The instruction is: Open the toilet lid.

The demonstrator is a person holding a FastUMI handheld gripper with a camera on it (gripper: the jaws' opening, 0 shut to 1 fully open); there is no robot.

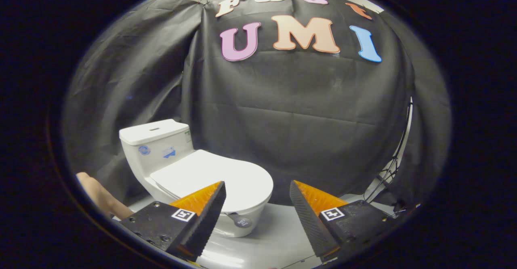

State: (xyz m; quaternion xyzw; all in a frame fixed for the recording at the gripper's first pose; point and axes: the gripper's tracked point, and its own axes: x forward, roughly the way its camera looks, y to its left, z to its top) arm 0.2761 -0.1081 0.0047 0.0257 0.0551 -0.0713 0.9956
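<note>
Approach step. Gripper (257, 198) fingers spread wide, holding nothing. Lid (214, 177) down flat on toilet (155, 148), beyond left finger (well apart yet). Next, likely: close in, catch lid's front rim, lift.

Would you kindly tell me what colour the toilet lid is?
White, plain, in the gripper view: the closed toilet lid lies beyond the open gripper.

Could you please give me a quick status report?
Claw open, holding nothing. Toilet lid down, beyond the fingers, untouched. Nothing between claw and lid.
</note>
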